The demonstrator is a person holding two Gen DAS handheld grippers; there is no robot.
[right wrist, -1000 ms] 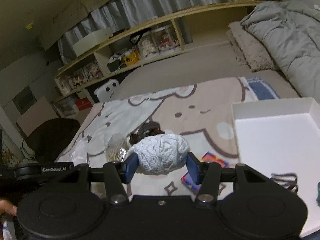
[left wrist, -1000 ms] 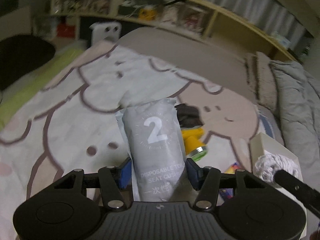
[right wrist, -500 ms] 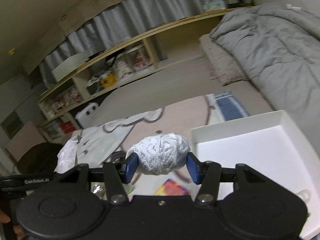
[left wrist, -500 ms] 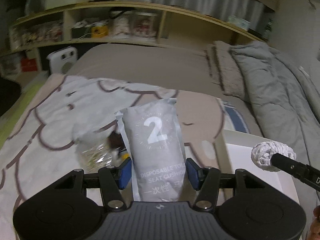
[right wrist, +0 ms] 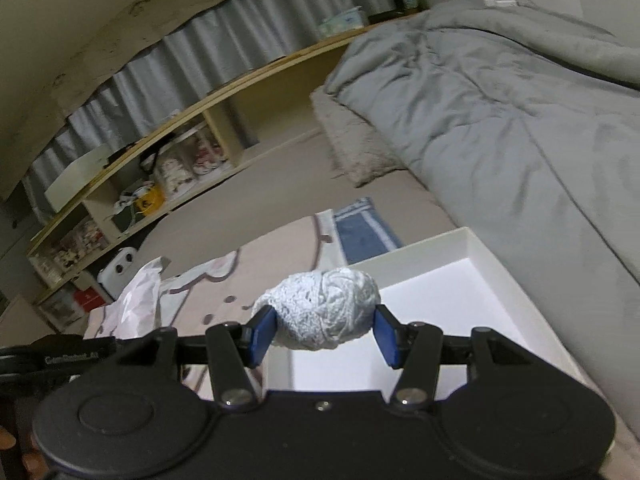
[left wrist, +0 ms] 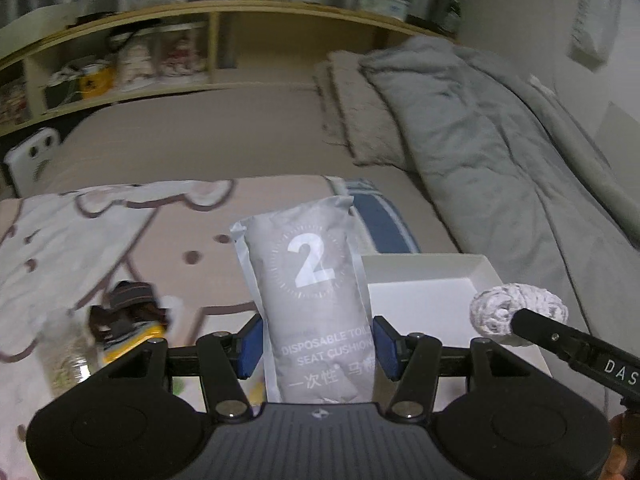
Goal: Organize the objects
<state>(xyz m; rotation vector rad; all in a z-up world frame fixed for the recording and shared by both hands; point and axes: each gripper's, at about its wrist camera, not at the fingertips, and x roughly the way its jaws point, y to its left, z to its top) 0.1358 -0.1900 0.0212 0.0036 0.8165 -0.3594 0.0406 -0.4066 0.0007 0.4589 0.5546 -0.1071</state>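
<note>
Here, left gripper (left wrist: 318, 344) clamps a grey pouch (left wrist: 312, 300); right gripper (right wrist: 325, 338) clamps a white yarn ball (right wrist: 324, 312) above the white box (right wrist: 448, 300).

The bed (left wrist: 240, 136) is viewed close, from just above and along each tool. Both views are aimed toward the shelf (left wrist: 224, 12) and quilt (left wrist: 500, 128). The white tray (left wrist: 424, 268) (right wrist: 460, 248), shelf (right wrist: 224, 96) and quilt (right wrist: 500, 92) are shared.

matt grey plastic pouch (left wrist: 316, 304), rough white knitted ball (right wrist: 326, 314), smooth white box (right wrist: 460, 280).
</note>
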